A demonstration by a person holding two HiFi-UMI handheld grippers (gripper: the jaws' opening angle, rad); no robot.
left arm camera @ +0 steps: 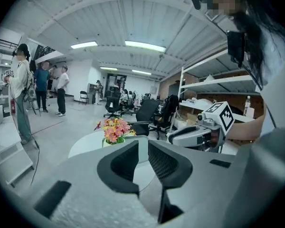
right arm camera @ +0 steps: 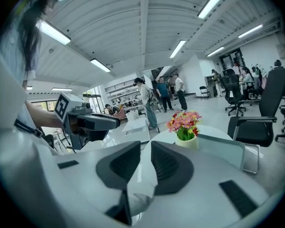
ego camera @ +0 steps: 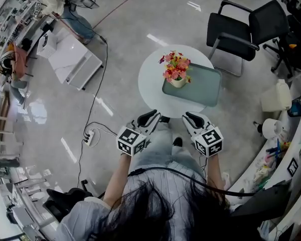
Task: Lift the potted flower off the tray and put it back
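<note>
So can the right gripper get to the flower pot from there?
Probably yes: nothing stands between the right gripper and the potted flower on the tray. Its jaws are only narrowly apart, so they'd need to open wider.

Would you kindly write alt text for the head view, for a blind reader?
A potted flower stands on a green tray on a round white table; nearer the person, the left gripper and right gripper hover empty, jaws barely apart.
</note>
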